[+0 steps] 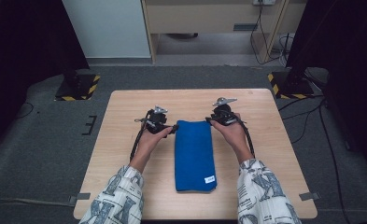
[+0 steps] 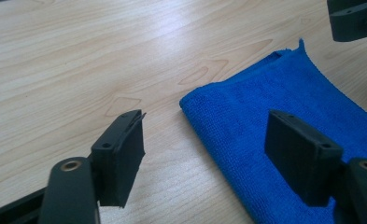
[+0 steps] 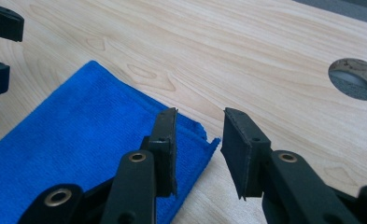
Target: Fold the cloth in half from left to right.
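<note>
Folded blue microfibre cloth (image 1: 195, 155) lying flat mid-counter (image 1: 125, 140), left gripper (image 2: 204, 156) gaping wide over its far-left corner, right gripper (image 3: 200, 149) narrowly parted astride its far-right corner, pads not pressing.

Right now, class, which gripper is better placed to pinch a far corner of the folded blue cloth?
Probably the right gripper: its jaws straddle the blue cloth's frayed corner. The left gripper stands wider around its corner.

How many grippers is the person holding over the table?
2: the left gripper sits at the far left corner of the blue cloth, the right gripper at its far right corner.
</note>
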`<control>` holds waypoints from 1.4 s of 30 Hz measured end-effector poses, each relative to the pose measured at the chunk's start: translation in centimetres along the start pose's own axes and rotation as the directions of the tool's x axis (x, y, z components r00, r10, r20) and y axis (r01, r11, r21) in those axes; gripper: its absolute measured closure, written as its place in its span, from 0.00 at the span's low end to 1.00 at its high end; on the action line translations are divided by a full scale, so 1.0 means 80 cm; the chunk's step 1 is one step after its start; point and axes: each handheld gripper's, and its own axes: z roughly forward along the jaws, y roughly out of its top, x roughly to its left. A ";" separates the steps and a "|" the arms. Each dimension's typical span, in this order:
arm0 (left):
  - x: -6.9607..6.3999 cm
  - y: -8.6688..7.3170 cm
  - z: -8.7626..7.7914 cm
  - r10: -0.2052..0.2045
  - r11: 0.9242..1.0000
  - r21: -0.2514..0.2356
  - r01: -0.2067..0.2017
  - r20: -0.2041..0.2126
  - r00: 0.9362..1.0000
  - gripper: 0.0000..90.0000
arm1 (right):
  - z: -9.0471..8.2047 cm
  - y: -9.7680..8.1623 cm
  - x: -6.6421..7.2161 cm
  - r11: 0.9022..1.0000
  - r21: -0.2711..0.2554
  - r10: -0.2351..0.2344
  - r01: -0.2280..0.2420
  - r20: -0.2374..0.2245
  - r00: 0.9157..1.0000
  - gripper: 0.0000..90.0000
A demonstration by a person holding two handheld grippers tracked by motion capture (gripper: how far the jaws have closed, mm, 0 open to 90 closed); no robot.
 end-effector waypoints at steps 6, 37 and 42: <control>-0.003 -0.003 0.012 0.007 1.000 0.000 -0.007 0.000 1.000 0.37 | 0.014 -0.009 -0.003 1.000 0.015 0.022 -0.022 0.001 1.000 0.70; -0.017 -0.015 0.052 0.044 0.998 0.046 -0.045 0.014 0.999 0.78 | 0.057 -0.022 0.006 0.998 0.036 0.044 -0.043 -0.035 0.998 0.95; -0.019 -0.014 0.052 0.040 0.998 0.053 -0.042 0.026 0.999 0.86 | 0.049 -0.027 0.005 0.999 0.035 0.043 -0.041 -0.053 0.998 0.98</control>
